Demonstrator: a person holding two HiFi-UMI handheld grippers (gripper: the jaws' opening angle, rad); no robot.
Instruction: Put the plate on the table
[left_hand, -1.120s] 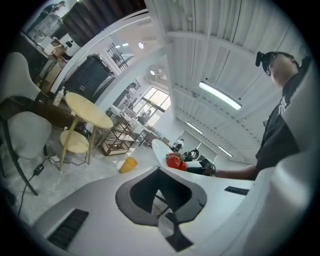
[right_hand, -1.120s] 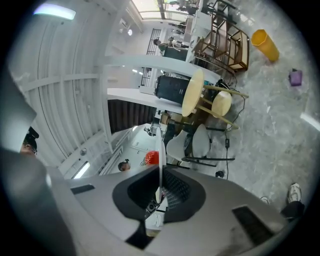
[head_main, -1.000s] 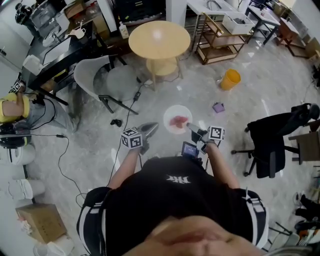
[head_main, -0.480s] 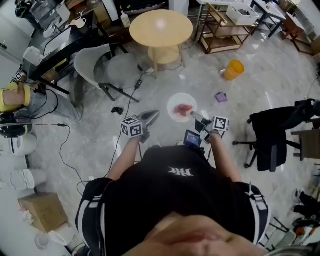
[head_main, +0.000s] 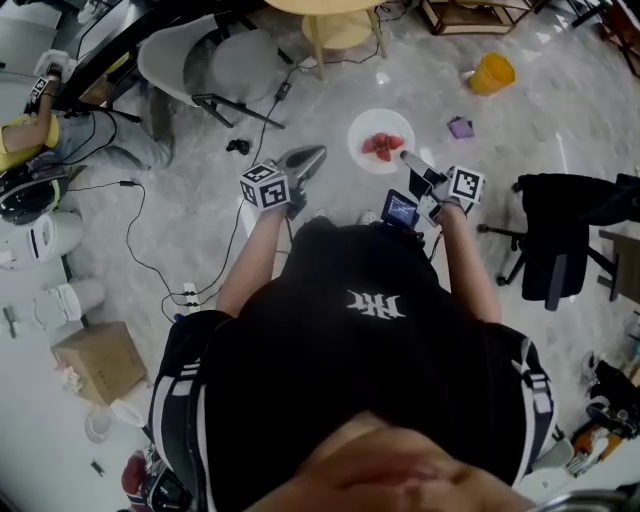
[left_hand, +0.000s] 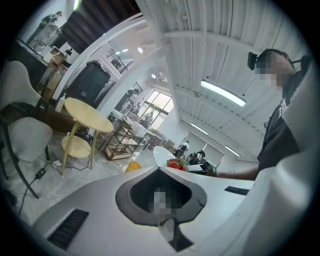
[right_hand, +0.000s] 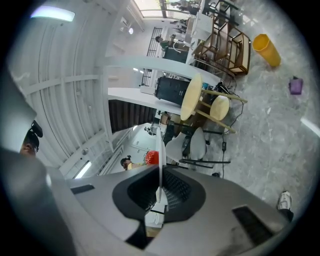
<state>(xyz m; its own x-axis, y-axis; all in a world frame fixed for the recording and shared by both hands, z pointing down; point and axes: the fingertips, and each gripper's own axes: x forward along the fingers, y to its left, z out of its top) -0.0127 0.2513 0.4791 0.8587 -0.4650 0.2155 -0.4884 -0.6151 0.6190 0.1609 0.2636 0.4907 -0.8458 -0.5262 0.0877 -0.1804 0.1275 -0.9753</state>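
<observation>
Two grippers are held out in front of the person (head_main: 365, 330), above the grey floor (head_main: 560, 140). The right gripper (head_main: 408, 158) is clamped on the near rim of the white plate (head_main: 362, 128). In the right gripper view the plate is seen edge-on, pinched between the jaws. Red food pieces (head_main: 383, 146) are carried on the plate, which is held level in the air, not set down on anything. The left gripper (head_main: 316, 153) is closed with nothing between its jaws, and is kept just to the left of the plate, apart from it. The plate and the right gripper are seen from the side in the left gripper view. The round table (left_hand: 88, 115) is seen further ahead, well apart from the plate, with a white chair (head_main: 190, 60) on its left. A yellow bucket (head_main: 492, 72) and a small purple object (head_main: 461, 127) are lying on the floor to the right of the plate. A black chair (head_main: 565, 235) is seen at the right.
</observation>
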